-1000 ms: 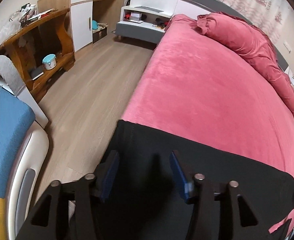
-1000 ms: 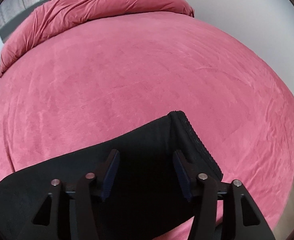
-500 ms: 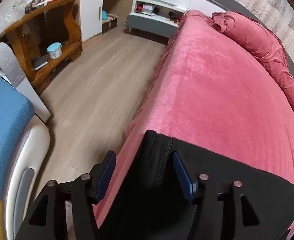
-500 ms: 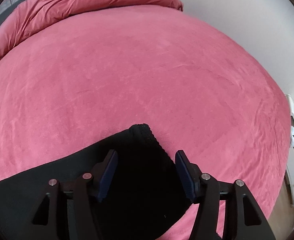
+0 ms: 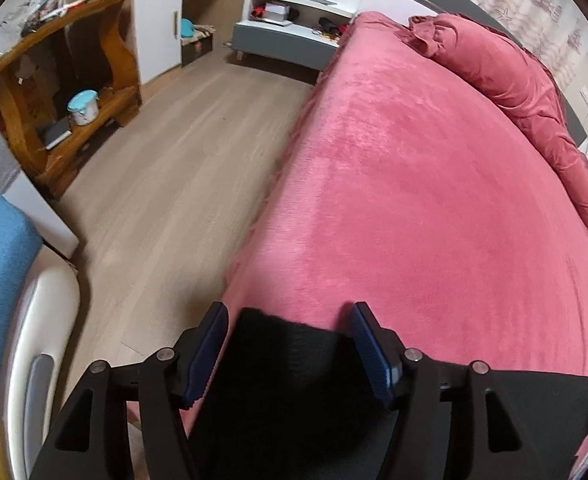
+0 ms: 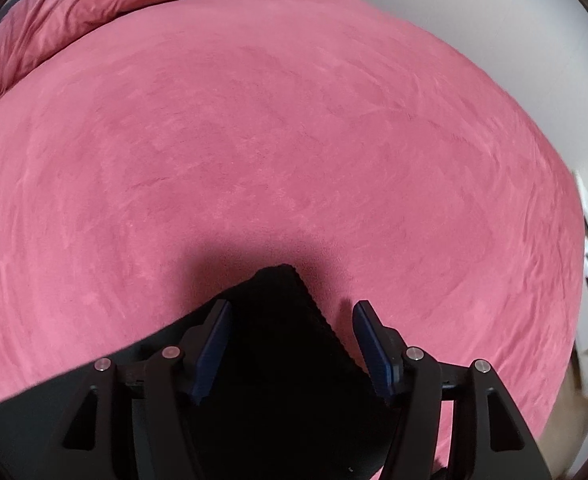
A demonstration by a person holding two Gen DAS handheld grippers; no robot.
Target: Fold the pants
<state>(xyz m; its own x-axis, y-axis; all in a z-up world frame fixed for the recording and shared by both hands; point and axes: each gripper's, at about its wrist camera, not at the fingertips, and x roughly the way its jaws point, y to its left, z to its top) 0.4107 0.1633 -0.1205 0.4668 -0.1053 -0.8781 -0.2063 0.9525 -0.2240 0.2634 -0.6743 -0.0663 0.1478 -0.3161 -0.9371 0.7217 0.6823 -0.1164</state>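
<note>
Black pants (image 5: 294, 380) lie on the pink bed near its front edge. In the left wrist view one corner of them sits between the fingers of my left gripper (image 5: 287, 332), which is open and low over the cloth at the bed's left edge. In the right wrist view the other corner of the pants (image 6: 281, 320), with a ribbed band along its right side, lies between the fingers of my right gripper (image 6: 289, 328), also open. Neither gripper holds the cloth.
The pink bed (image 5: 434, 200) spreads ahead, with a bunched pink duvet (image 5: 514, 80) at its head. Left of the bed is wood floor (image 5: 165, 184), a wooden shelf unit (image 5: 61, 92), a white cabinet (image 5: 157, 20) and a blue-and-white chair (image 5: 9, 300). A wall (image 6: 494, 20) bounds the bed's right side.
Both grippers have drawn back toward the near corners of the pants and dropped closer to the bed. Less black cloth shows ahead of the fingers. Both stay open.
</note>
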